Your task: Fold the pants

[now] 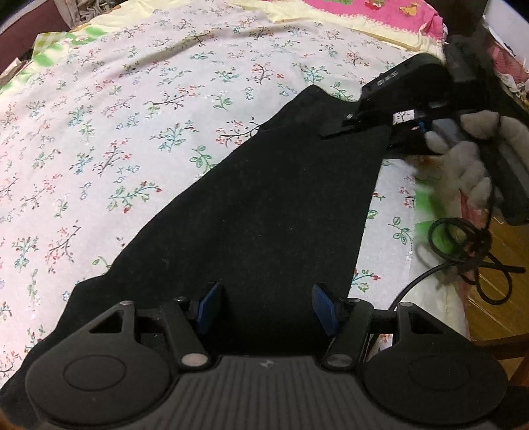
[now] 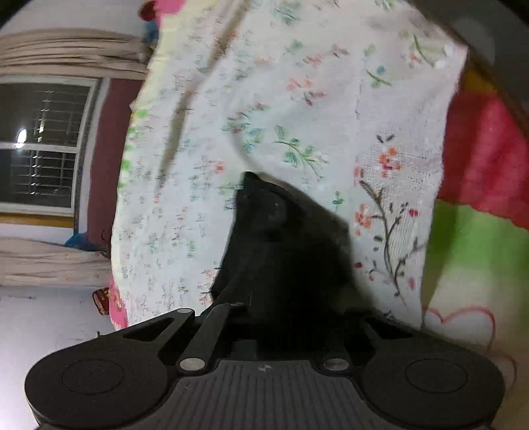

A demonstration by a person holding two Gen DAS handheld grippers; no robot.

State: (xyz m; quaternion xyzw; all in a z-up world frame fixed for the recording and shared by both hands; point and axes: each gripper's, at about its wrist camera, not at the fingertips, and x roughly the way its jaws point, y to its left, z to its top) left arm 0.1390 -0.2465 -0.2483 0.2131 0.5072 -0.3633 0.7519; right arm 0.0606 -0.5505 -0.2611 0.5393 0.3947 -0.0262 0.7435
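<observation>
Floral bedsheet [image 1: 139, 139], white with small sprigs of red, blue and green, covers the bed across most of the left wrist view. Pink cloth [image 1: 370, 13] sits at the far edge. Wooden floor [image 1: 496, 264] shows at the right, with a loose black cable [image 1: 463, 244] hanging over the bed's side.

Black pants [image 1: 264, 211] lie flat on the sheet as a long dark strip, running from directly under the left gripper [image 1: 267, 307] out to the upper right.

Left gripper: fingers spread apart, blue pads [image 1: 208, 306] on either side above the near end of the cloth. Pads not pressing together; nothing pinched between them.

Right gripper [image 1: 340, 127]: seen at the far end of the strip, tips on the pants' far edge, held by a hand [image 1: 469, 155] in a pale fuzzy glove.

Right wrist view: blurred. Fingers drawn together, buried in bunched black cloth [image 2: 281, 238]; the fabric rises in a peak off the sheet [image 2: 231, 99] between them. Window [image 2: 43, 142] and curtains [image 2: 66, 49] at left; pink and green bedding [image 2: 479, 198] at right.
</observation>
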